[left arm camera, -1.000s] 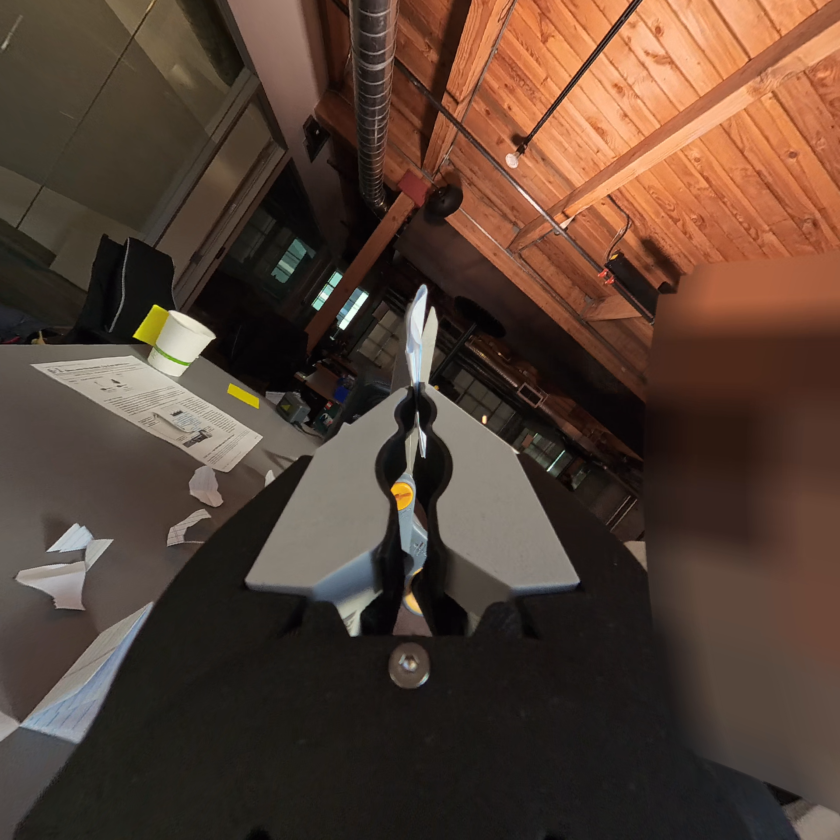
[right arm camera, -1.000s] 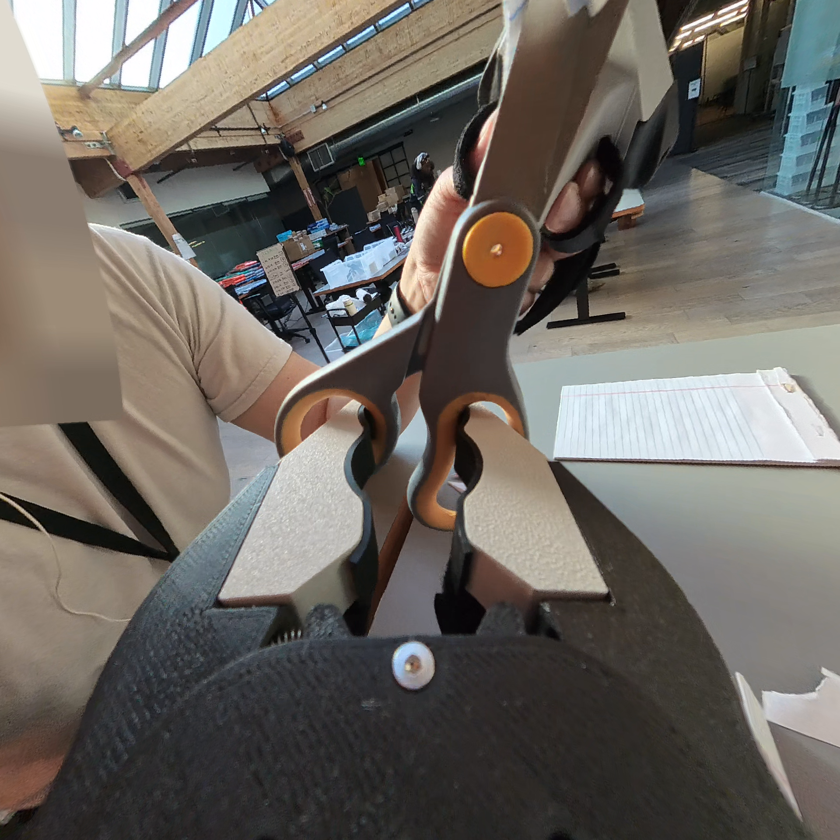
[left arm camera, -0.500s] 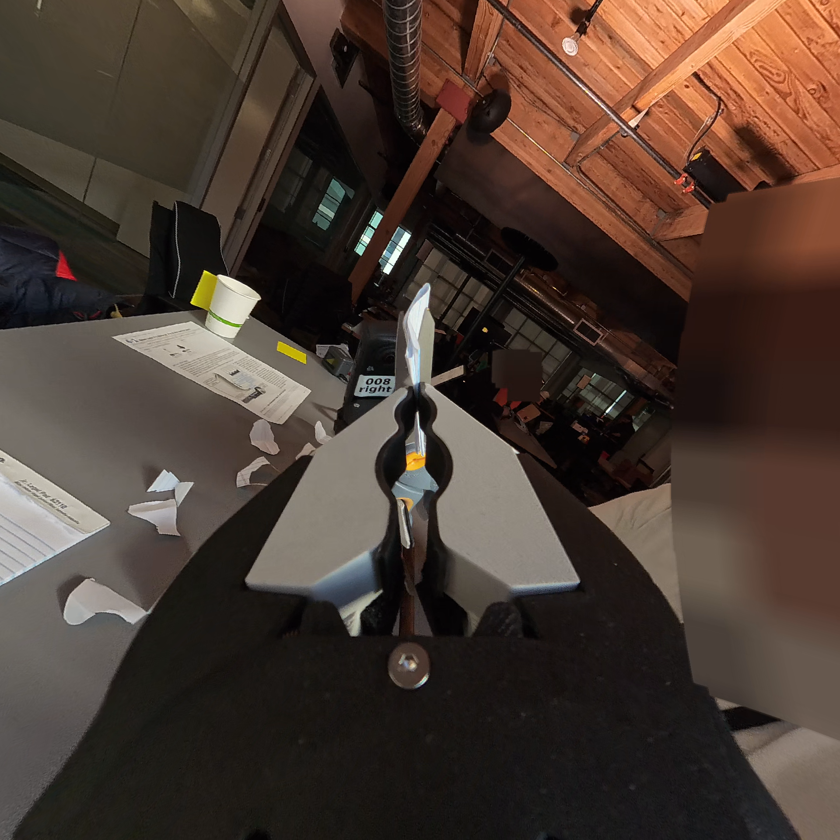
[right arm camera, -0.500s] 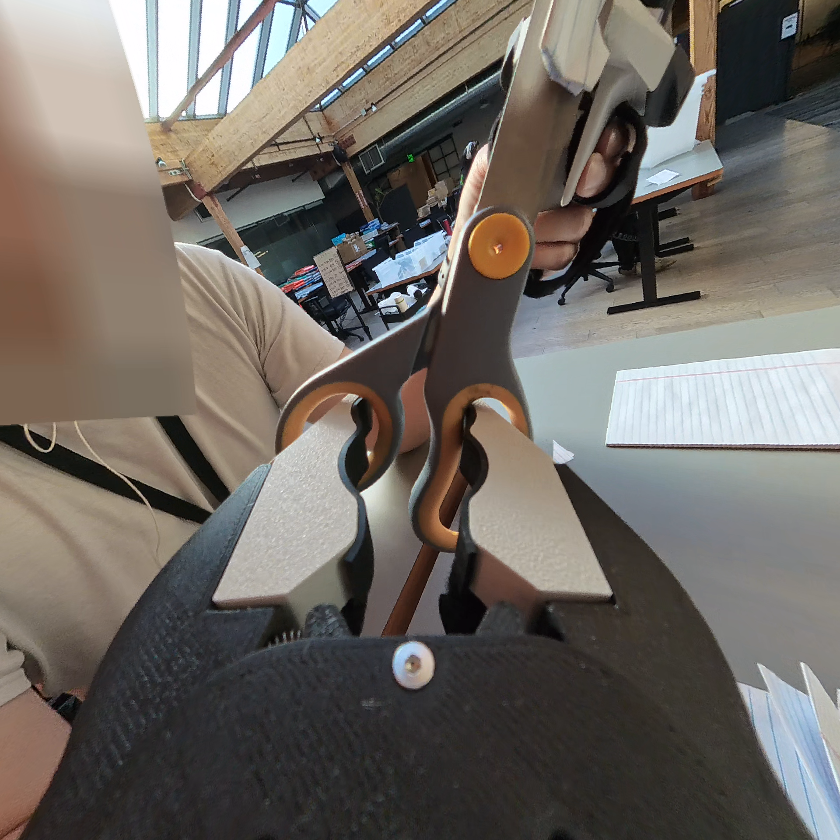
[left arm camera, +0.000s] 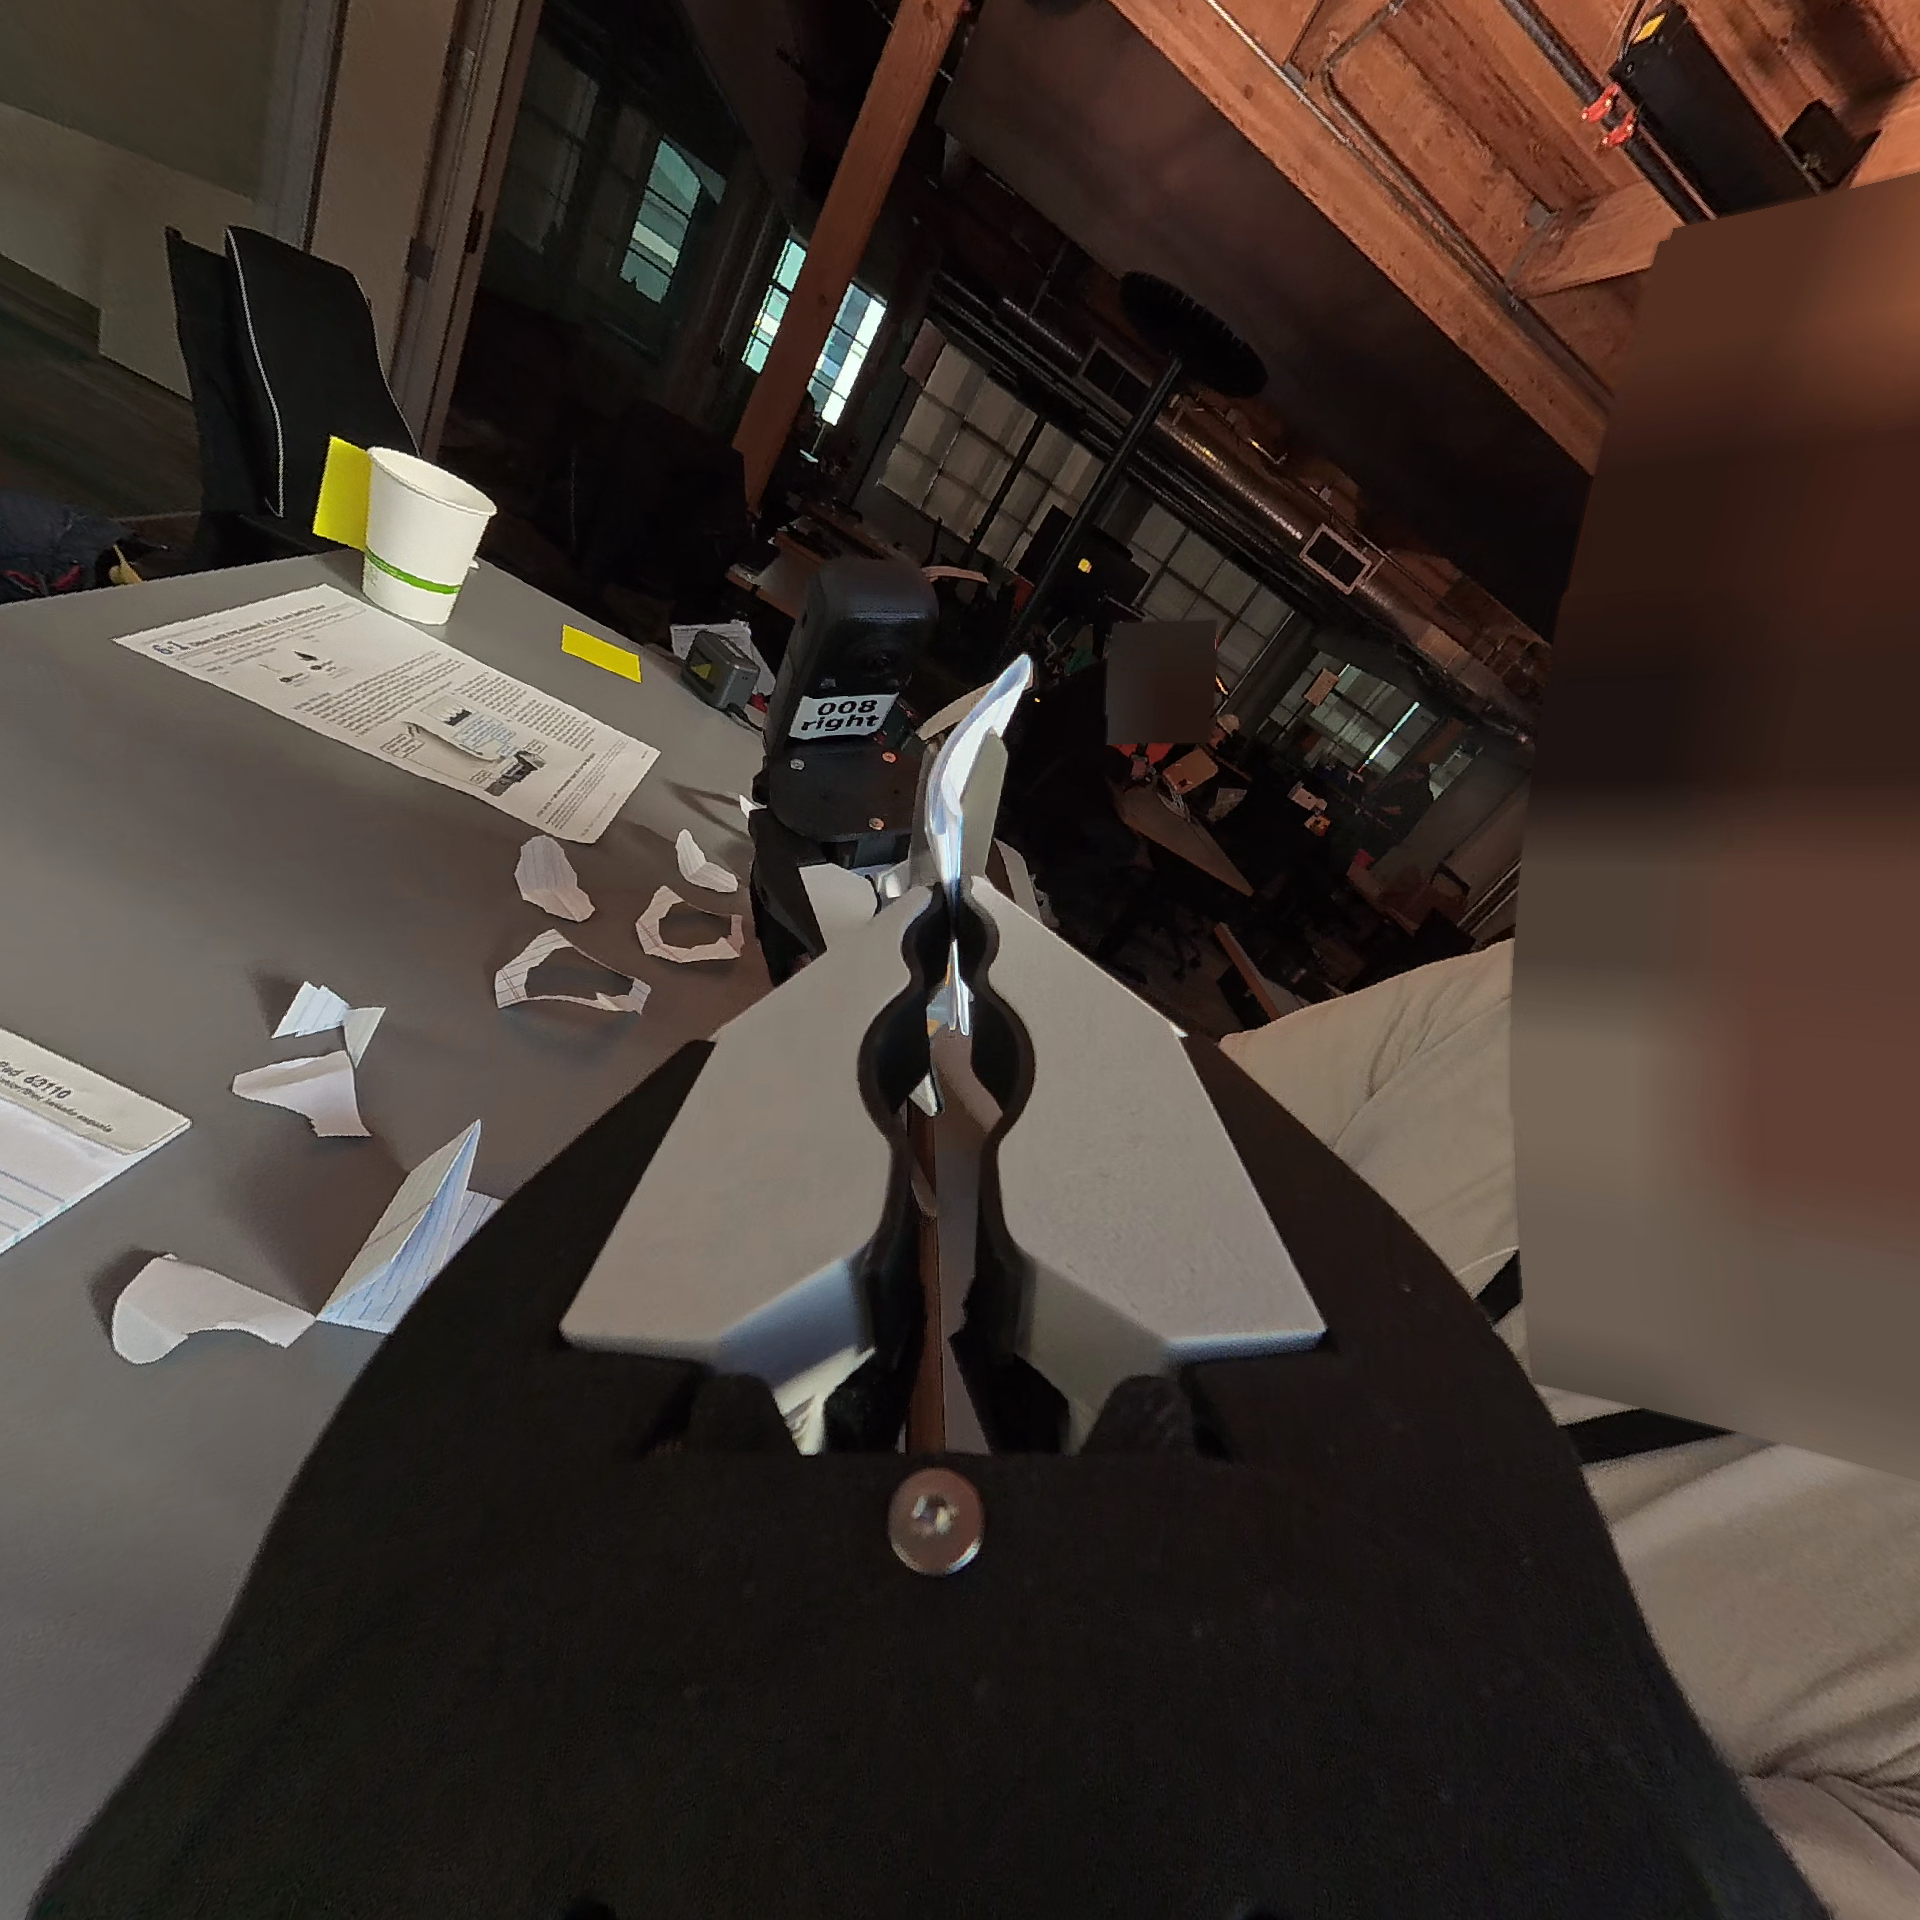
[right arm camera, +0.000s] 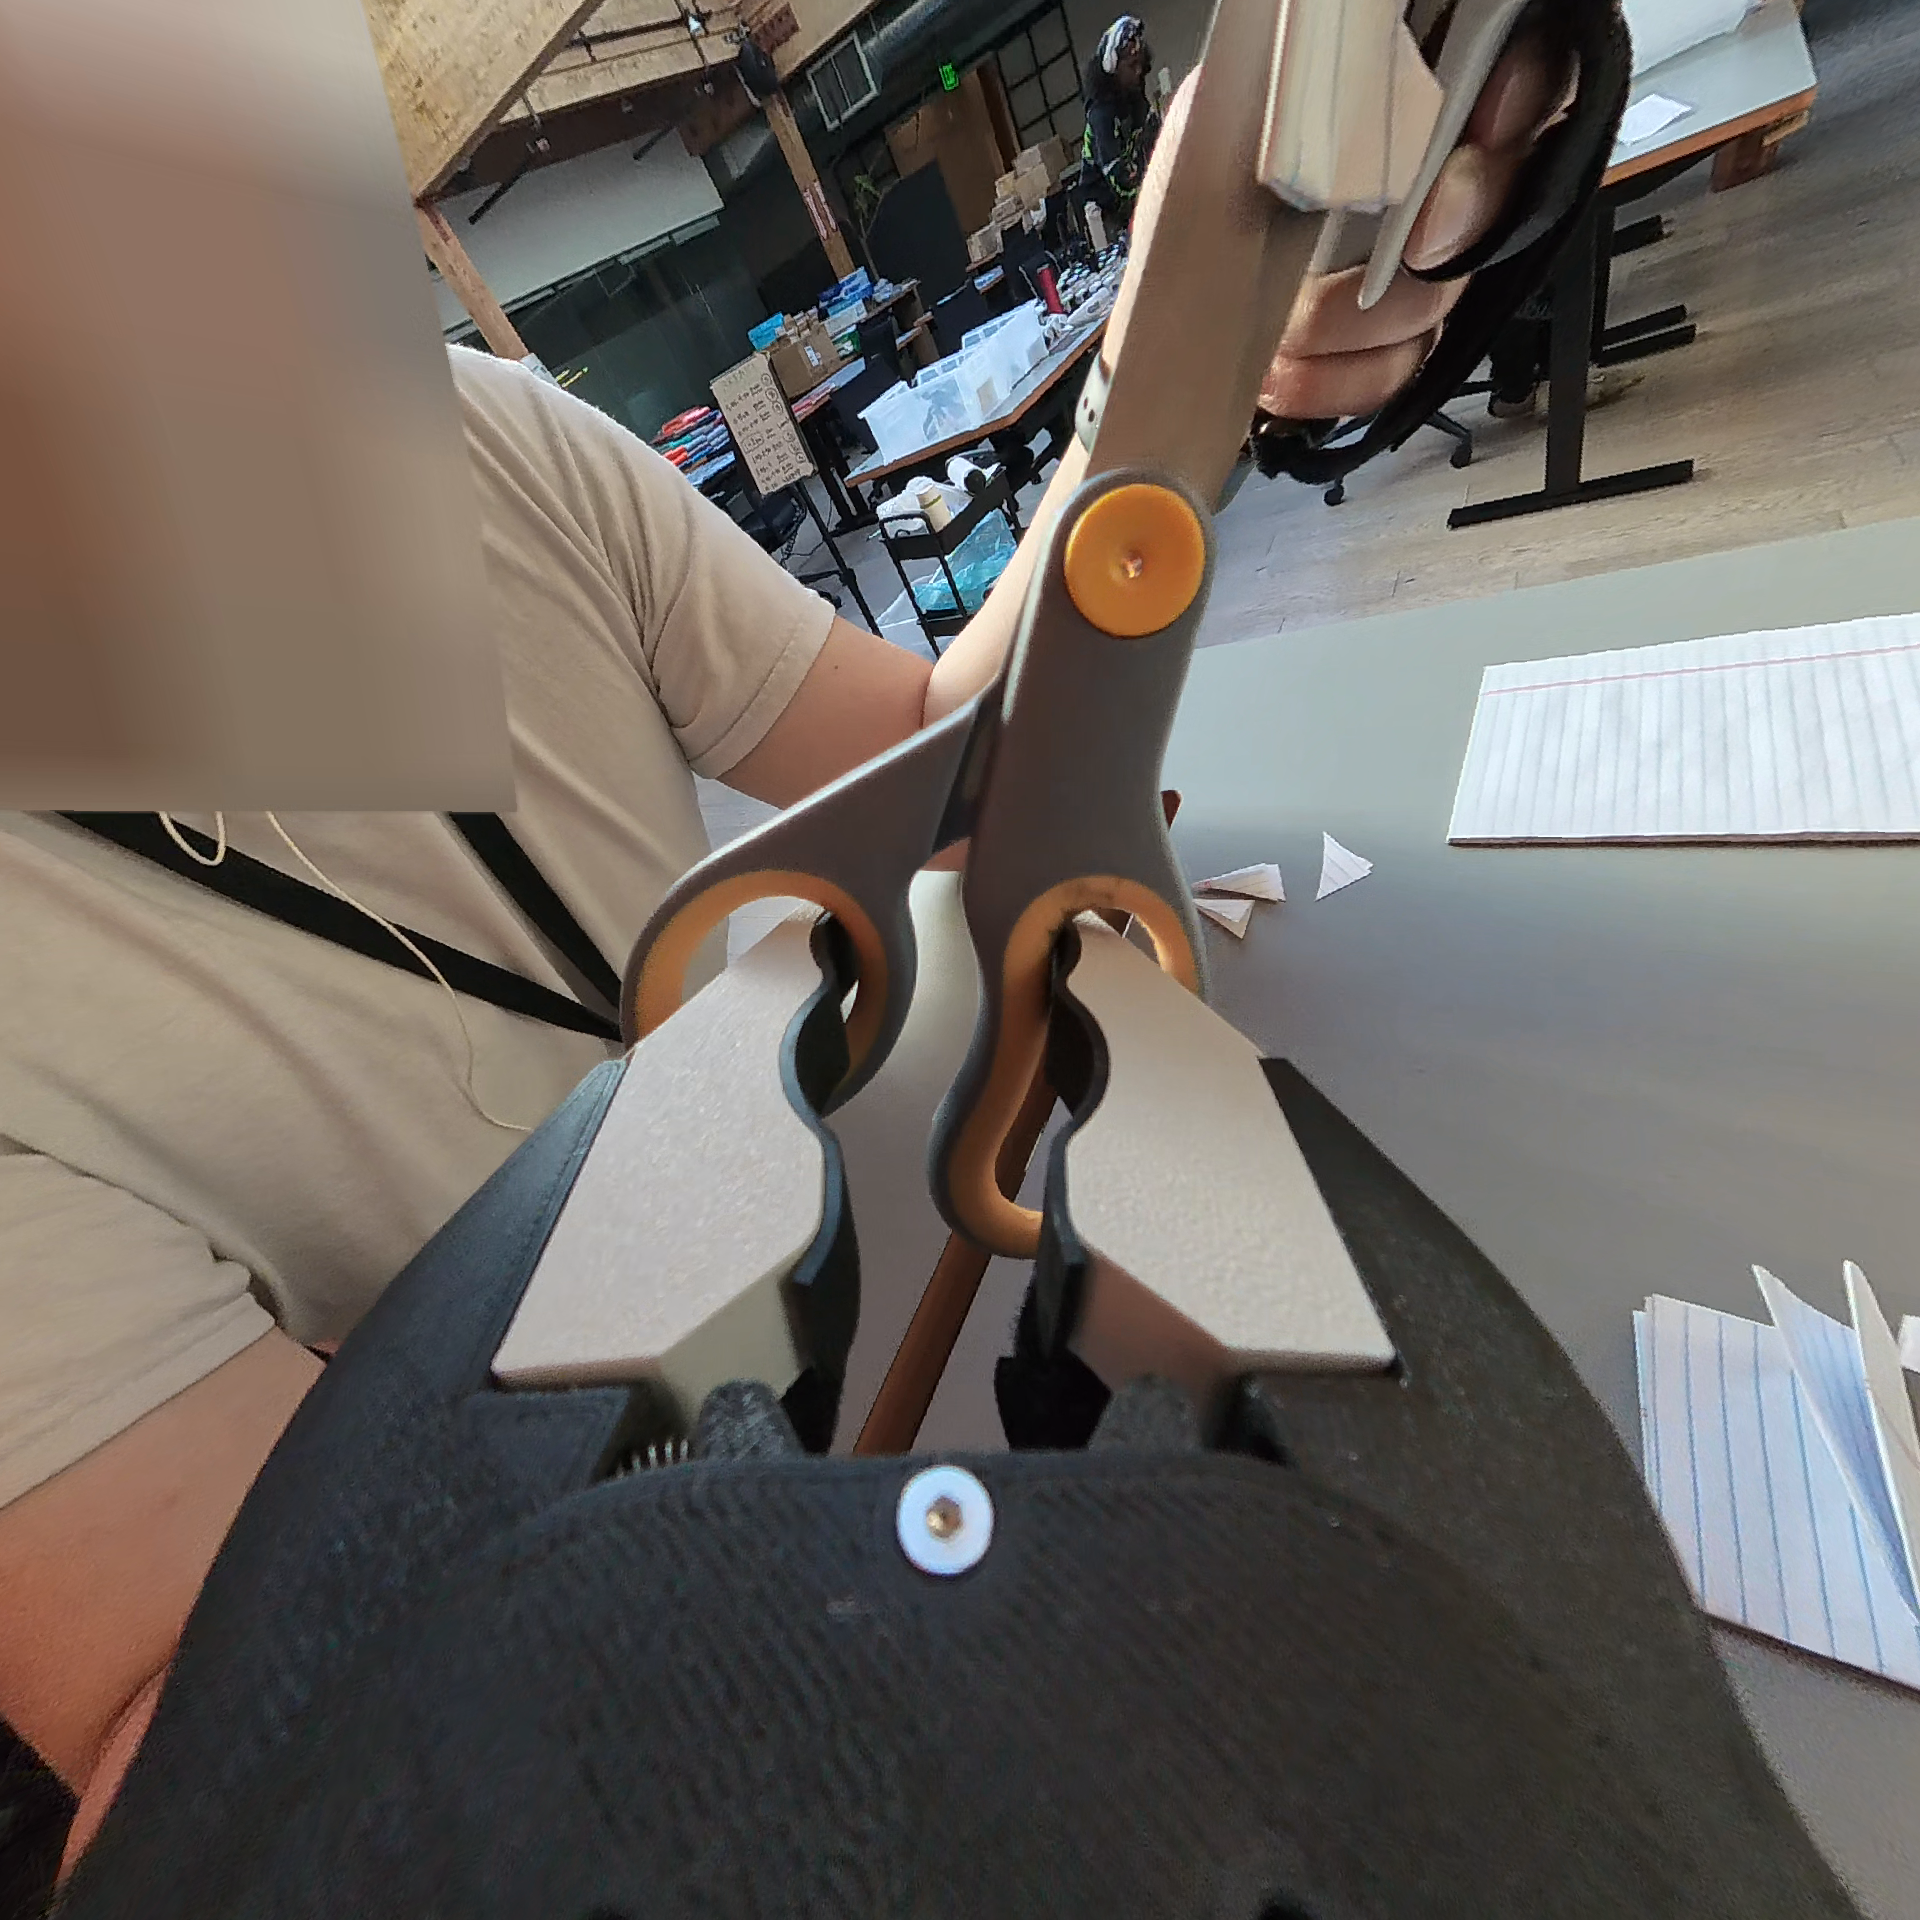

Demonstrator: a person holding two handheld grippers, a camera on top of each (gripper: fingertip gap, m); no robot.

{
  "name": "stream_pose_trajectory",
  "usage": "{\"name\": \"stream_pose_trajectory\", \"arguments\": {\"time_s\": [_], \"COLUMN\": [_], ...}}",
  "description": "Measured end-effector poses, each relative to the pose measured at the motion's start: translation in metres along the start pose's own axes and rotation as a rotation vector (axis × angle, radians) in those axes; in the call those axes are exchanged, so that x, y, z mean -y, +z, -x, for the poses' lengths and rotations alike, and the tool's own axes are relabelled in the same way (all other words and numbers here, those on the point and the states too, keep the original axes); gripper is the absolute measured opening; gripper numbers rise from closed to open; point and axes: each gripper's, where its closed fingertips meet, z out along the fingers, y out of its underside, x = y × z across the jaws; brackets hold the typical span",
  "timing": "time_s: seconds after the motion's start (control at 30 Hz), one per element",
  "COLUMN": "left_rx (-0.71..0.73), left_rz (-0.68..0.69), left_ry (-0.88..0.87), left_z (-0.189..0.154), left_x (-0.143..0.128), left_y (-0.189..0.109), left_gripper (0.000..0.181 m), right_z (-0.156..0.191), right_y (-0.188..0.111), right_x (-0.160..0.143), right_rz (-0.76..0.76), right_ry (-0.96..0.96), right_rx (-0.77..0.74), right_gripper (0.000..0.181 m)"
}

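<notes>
My left gripper (left arm camera: 948,906) is shut on a folded piece of lined white paper (left arm camera: 961,790), seen edge-on and sticking up past the fingertips. My right gripper (right arm camera: 945,940) holds grey-and-orange scissors (right arm camera: 1081,748), with one finger through each handle loop and the fingers partly apart. The blades point up to the same paper (right arm camera: 1340,114) at the top of the right wrist view, where the left gripper's fingers (right arm camera: 1455,135) and a hand (right arm camera: 1340,332) hold it. The right gripper's black body (left arm camera: 847,727) shows just behind the paper in the left wrist view.
On the grey table (left arm camera: 208,831) lie several cut paper scraps (left arm camera: 566,977), a printed sheet (left arm camera: 384,707), a paper cup (left arm camera: 421,545) and a yellow note (left arm camera: 601,652). A lined pad (right arm camera: 1704,738) and loose lined sheets (right arm camera: 1766,1475) lie to the right. A person in a beige shirt (right arm camera: 312,1039) is close. One gripper's finger ends stand about 12 cm off the other's.
The left wrist view has tilted down from the ceiling toward the table, and the right gripper's body has come into it. In the right view the paper has moved up and right.
</notes>
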Motion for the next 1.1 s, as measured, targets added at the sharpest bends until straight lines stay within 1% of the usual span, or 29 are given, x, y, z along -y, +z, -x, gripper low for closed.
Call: {"name": "stream_pose_trajectory", "arguments": {"time_s": [0.17, 0.33, 0.53, 0.97, 1.1], "left_rx": [0.052, 0.1, 0.102, 0.131, 0.131], "left_rz": [0.026, 0.06, 0.054, 0.119, 0.119], "left_ry": [0.045, 0.082, 0.088, 0.093, 0.091], "left_z": [0.003, 0.005, 0.004, 0.006, 0.006], "left_x": [-0.002, -0.006, -0.004, -0.014, -0.014], "left_y": [-0.001, -0.004, -0.006, -0.003, -0.002], "left_gripper": [0.0, 0.0, 0.0, 0.0, 0.0], "right_z": [-0.001, -0.005, -0.012, -0.014, -0.016], "right_y": [0.001, 0.004, 0.005, 0.003, 0.003], "right_x": [-0.002, -0.007, -0.006, -0.019, -0.02], "right_rz": [0.007, 0.043, 0.051, 0.078, 0.072], "right_ry": [0.023, 0.023, -0.031, -0.051, -0.058], "right_rx": [0.007, -0.016, -0.07, -0.047, -0.049], "right_gripper": [0.031, 0.029, 0.028, 0.028, 0.028]}}
